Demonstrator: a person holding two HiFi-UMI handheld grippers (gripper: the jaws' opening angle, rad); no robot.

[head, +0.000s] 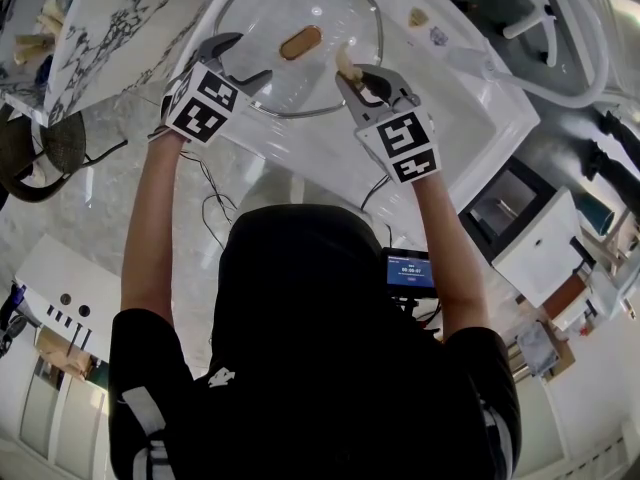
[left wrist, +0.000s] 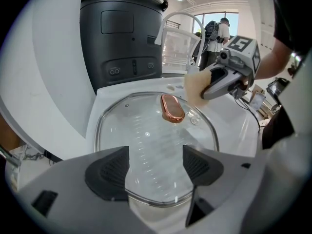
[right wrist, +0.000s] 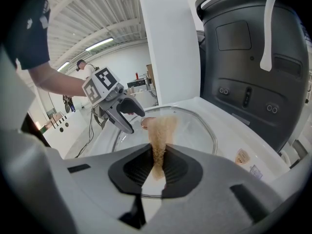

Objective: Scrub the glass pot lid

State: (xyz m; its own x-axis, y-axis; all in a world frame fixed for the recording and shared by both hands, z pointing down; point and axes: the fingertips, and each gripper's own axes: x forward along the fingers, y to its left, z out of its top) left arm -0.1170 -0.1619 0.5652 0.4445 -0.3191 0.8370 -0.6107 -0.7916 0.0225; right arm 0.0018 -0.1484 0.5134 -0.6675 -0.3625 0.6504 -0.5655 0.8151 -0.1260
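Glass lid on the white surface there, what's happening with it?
A person holds a gripper in each hand over the glass lid, which lies flat on a white surface. The right gripper is clamped on a tan sponge, whose tip is by the lid's copper-coloured handle. The left gripper hangs open over the lid's near rim, with nothing held.

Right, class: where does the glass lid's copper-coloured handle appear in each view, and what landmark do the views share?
Head view: handle near top centre.
Left gripper view: handle just above the middle.
Right gripper view: handle near the middle, partly hidden behind the sponge.
Shared landmark: that tan sponge, close to the handle.
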